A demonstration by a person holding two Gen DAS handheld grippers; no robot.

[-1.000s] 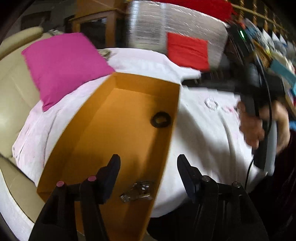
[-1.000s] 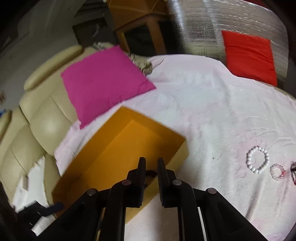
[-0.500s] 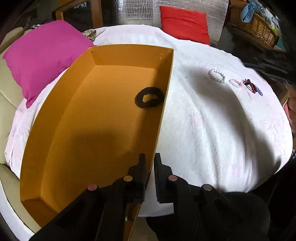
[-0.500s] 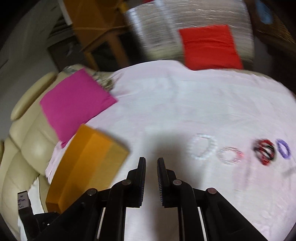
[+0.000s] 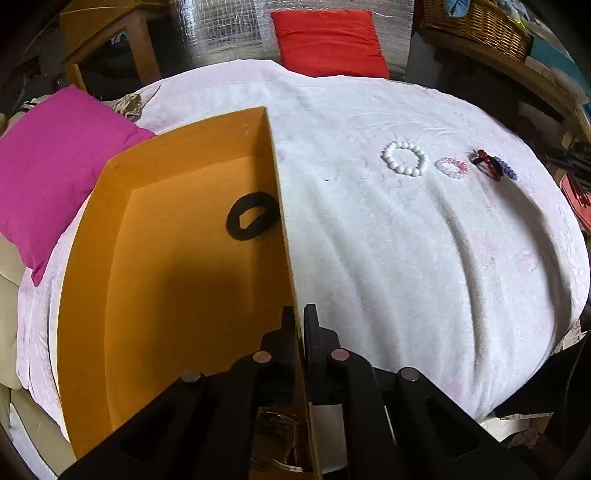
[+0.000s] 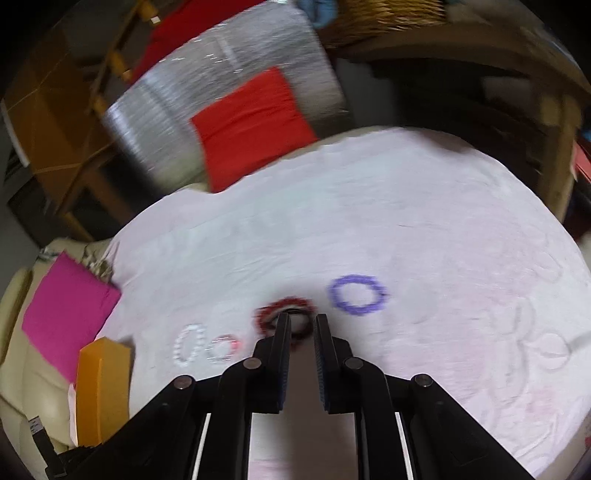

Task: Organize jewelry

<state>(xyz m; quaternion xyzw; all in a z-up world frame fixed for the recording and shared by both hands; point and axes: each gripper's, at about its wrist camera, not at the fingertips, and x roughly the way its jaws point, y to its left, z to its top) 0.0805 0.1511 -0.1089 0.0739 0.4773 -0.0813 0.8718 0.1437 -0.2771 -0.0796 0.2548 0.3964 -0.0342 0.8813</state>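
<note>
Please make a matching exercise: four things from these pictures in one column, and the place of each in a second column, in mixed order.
Things:
1. black ring
2. white bead bracelet
3. left gripper
4. red cushion

Places:
a. against the silver sheet
b. clamped on the wall of the orange box
c. inside the box
d. on the white cloth

Pairs: 1-c, 2-d, 3-b, 4-a

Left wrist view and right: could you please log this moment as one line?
left hand-held gripper: shut on orange box wall | right hand-held gripper: narrow gap, empty, over red bracelet | black ring: in box
</note>
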